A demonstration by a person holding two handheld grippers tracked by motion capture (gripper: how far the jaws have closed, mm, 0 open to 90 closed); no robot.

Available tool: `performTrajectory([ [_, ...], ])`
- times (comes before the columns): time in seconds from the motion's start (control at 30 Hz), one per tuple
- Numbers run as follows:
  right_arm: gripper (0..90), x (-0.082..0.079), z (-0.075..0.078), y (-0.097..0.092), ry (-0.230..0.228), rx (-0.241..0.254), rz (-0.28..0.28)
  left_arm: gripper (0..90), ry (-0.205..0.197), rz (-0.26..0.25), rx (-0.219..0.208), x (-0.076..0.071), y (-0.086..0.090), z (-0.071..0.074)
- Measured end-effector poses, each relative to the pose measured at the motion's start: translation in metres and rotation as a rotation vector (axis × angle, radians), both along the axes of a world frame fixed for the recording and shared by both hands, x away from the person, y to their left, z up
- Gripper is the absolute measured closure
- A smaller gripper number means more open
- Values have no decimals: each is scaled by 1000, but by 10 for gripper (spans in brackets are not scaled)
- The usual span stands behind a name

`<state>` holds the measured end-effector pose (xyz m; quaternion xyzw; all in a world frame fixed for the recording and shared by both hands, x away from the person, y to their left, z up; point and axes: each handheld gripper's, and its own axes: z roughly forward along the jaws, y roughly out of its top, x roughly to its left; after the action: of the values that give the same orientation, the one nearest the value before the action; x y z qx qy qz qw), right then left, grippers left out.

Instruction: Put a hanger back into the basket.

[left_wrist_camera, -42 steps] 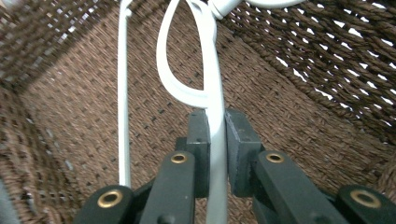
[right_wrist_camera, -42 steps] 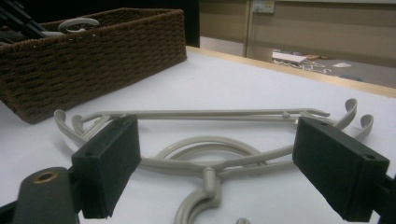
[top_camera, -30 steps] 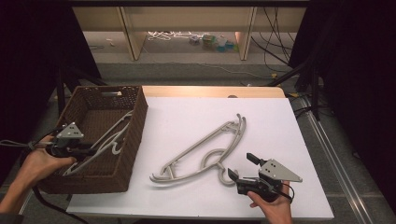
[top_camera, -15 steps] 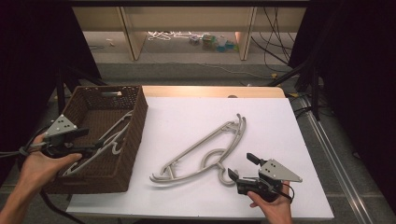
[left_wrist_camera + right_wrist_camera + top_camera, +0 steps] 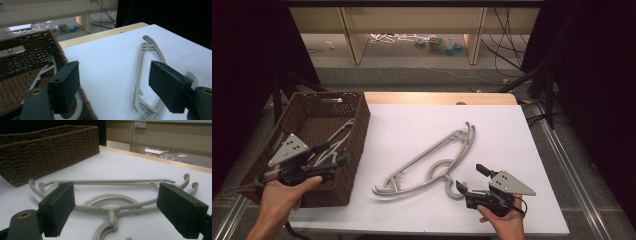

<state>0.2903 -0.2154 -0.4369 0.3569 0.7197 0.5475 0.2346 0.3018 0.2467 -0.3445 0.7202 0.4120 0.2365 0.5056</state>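
While both claws stand released with nothing between their pads, the right gripper [image 5: 469, 178] is plainly the nearer one to the work: it rests low on the white table [image 5: 422, 125] at the front edge, held in the person's right hand, and its jaws point at the curved hook [image 5: 443, 170] of the grey hangers [image 5: 427, 162], which lies just ahead of the tips and does not touch them. In the right gripper view that hook curls up from the bottom edge, between the two black pads, with the hangers' bars running crosswise behind it. From the hook the hangers stretch away across the middle of the sheet, their long axis slanting from the near left to the far right. Off to the left, the left gripper [image 5: 334, 152] hangs above the near right corner of the brown woven basket [image 5: 357, 107]; its jaws have just been opening and hold nothing. Another grey hanger [image 5: 337, 140] lies inside the basket below it. In the left gripper view the table hangers [image 5: 142, 82] lie well apart, beyond the basket wall.
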Motion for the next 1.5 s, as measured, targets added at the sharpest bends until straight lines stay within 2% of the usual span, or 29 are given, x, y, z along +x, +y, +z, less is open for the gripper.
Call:
performTrajectory([
  [0.1,160,1,0,1,-6,13,2,235,-8,-32,-4,-4,-19,-6],
  [0.2,160,1,0,0,-5,14,2,233,-6,-40,-9,-4,-27,-10],
  [0.3,160,3,0,-1,-36,5,5,212,-5,-59,-30,-3,-37,-18],
  [0.47,159,3,0,-3,-24,-1,7,198,-21,-65,-77,0,-49,-31],
  [0.53,159,4,0,-4,-35,10,-2,195,-22,-74,-83,1,-54,-36],
  [0.6,158,4,0,-4,-37,10,-2,188,-41,-79,-81,0,-60,-41],
  [0.7,158,4,0,-4,-47,17,4,186,-50,-88,-102,-2,-65,-49],
  [0.8,158,3,0,-3,-38,7,7,184,-60,-102,-116,-5,-70,-57],
  [0.93,158,2,1,-4,-39,14,10,184,-73,-124,-109,-8,-77,-65],
  [1.13,159,1,1,-3,-42,14,10,172,-55,-151,-88,-10,-83,-76],
  [1.3,159,1,1,-3,-44,16,10,172,-67,-178,-65,-11,-89,-79],
  [1.4,158,2,1,-4,-45,18,13,170,-56,-193,-71,-10,-93,-81],
  [1.43,158,2,1,-4,-44,17,13,161,-58,-197,-49,-10,-93,-81],
  [1.47,158,2,1,-3,-46,17,12,160,-58,-204,-46,-10,-94,-81],
  [1.5,158,2,1,-3,-44,15,12,160,-52,-202,-67,-10,-96,-83],
])
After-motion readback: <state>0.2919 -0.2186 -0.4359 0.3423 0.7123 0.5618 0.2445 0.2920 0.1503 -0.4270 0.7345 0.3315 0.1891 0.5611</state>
